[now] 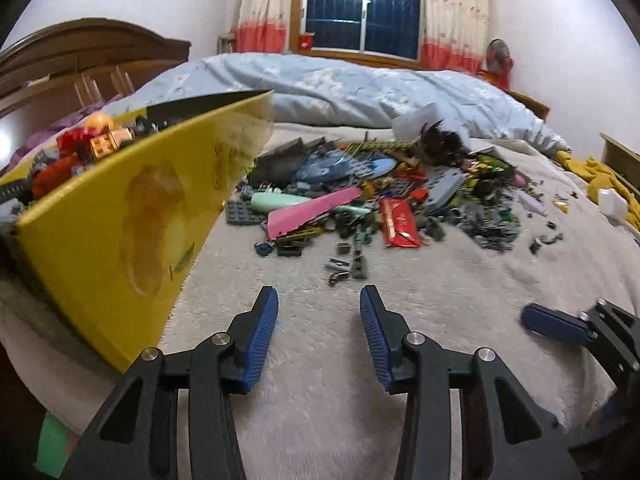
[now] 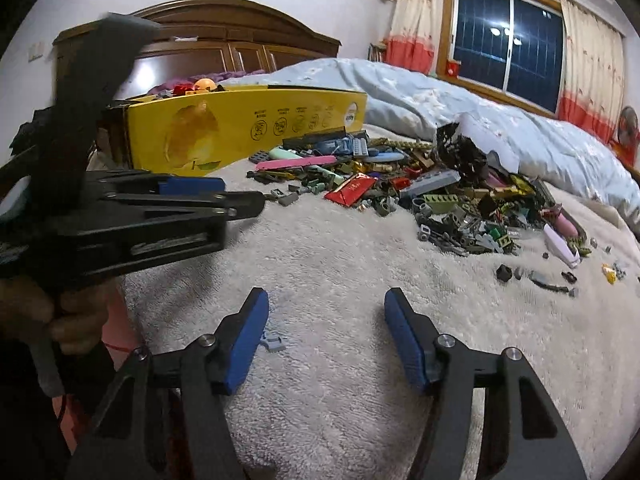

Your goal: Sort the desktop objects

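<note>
Cream fleece blanket (image 1: 320, 320) fills the ground under both claws. The left gripper (image 1: 319, 300) hangs just above it with its blue pads (image 1: 262, 336) spread and nothing between them, so it is released. Close on its left stands the yellow box (image 1: 120, 216), tilted toward the claw and heaped with red and orange toy pieces (image 1: 92, 144). Straight ahead, well beyond the fingertips, lies the pile of building bricks (image 1: 380, 184), with a pink strip (image 1: 312, 210) and a red packet (image 1: 400, 222) at its near edge and a few loose dark bits (image 1: 344, 266) scattered nearer.

The right gripper (image 2: 326, 302) is released too, jaws apart over bare blanket, nothing clamped. A small grey piece (image 2: 274, 342) lies on the fleece touching or just beside its left pad; which, I cannot tell. The brick pile sits ahead and to its right. To its left a hand (image 2: 60, 320) grips the handle of the other tool, and the box stands beyond that
</note>
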{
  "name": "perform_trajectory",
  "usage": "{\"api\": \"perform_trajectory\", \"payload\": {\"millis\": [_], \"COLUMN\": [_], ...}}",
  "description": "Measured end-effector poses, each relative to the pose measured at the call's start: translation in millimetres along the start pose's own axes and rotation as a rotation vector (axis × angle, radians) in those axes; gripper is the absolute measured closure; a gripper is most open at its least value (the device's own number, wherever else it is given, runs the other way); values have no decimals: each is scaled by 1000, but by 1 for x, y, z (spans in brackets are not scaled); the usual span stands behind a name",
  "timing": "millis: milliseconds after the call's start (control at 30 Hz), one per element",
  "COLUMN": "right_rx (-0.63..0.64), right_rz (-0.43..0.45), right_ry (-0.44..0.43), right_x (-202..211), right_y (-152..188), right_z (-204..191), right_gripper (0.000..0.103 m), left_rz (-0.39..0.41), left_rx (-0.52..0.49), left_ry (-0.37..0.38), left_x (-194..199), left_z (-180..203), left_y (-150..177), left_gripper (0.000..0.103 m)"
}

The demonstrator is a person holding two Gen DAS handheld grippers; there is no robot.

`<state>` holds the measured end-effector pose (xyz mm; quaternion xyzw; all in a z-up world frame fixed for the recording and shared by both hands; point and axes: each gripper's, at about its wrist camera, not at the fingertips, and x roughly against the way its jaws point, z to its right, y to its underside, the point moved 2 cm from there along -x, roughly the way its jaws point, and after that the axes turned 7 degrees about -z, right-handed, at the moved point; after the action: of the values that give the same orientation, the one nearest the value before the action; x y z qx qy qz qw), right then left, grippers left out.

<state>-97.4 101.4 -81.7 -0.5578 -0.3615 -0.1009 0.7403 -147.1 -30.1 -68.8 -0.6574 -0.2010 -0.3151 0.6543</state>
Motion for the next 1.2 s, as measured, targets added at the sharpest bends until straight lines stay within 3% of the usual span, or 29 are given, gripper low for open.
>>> {"api": "perform_trajectory", "payload": {"millis": [167,267,367,400,500,633,700,867,967,1000,1033,1067,1133,1200], "right_rx": [104,103,103,106,144,193,200,228,182,149,121,88,37,28], "right_rz": [38,49,74,81,111,110,102,190,162,115,87,64,75,123], "right_ry": [41,65,106,113,133,121,104,206,242,240,232,224,177,144], "right_x": [3,2,2,3,3,4,4,12,1,-6,-8,-9,1,16], "right_y": [4,6,10,11,14,15,12,-8,-16,-16,-15,-12,-4,1], "right_z": [-18,-22,-28,-29,-37,-43,-41,-20,-3,4,8,11,13,13], "right_gripper": [69,73,74,75,87,102,103,103,102,100,90,71,51,51], "left_rz": [-8,-17,-26,-29,-38,-42,-42,-31,-59,-67,-57,-52,-49,-54], "left_rx": [-28,-63,-34,-26,-4,4,16,9,18,22,19,7,-5,10], "left_ry": [-60,-90,-66,-46,-16,-5,14,69,77,73,67,59,56,73], "left_x": [-10,-13,-15,-15,-17,-15,-10,7,5,3,3,4,5,7], "left_z": [8,14,13,13,12,11,8,8,12,14,15,17,18,16], "left_y": [1,-2,-7,-8,-10,-7,-6,-1,6,9,10,11,11,12], "left_gripper": [63,67,76,84,95,97,97,97,97,97,97,97,97,97]}}
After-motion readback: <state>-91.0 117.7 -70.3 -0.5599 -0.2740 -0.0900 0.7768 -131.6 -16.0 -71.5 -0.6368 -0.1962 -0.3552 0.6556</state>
